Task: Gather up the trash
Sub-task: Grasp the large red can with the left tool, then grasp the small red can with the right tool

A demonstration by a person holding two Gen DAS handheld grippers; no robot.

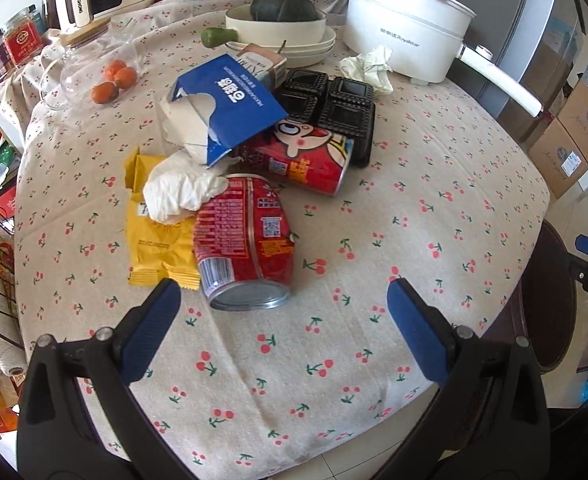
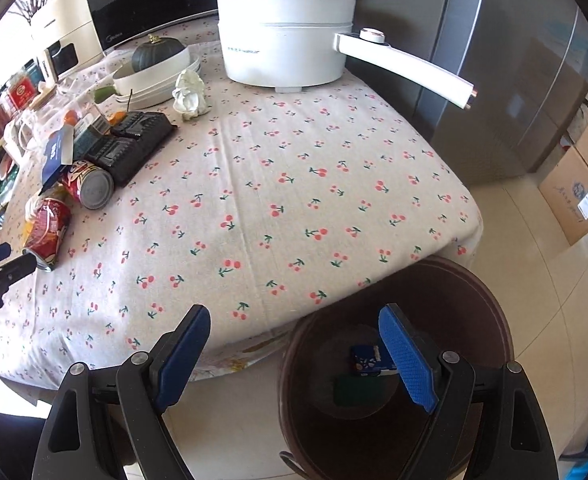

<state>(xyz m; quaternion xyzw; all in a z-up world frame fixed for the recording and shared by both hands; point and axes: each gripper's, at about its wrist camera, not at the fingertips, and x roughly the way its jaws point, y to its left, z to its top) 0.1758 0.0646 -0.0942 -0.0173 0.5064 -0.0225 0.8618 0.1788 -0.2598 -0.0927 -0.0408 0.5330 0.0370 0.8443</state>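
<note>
Right gripper (image 2: pixel 294 356) gapes; only its view shows bin (image 2: pixel 494 344).

Cherry-print tablecloth (image 1: pixel 374 208), red cans (image 1: pixel 245 236), yellow wrapper (image 1: pixel 153 248), blue carton (image 1: pixel 229 96), white pot (image 2: pixel 285 36).

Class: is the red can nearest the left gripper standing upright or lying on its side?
On its side: the red can lies on the tablecloth, metal end facing the camera.

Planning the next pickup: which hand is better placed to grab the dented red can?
Left. The left gripper is open, its fingers right beside the dented red can. The right gripper is over the brown bin, away from the pile.
</note>
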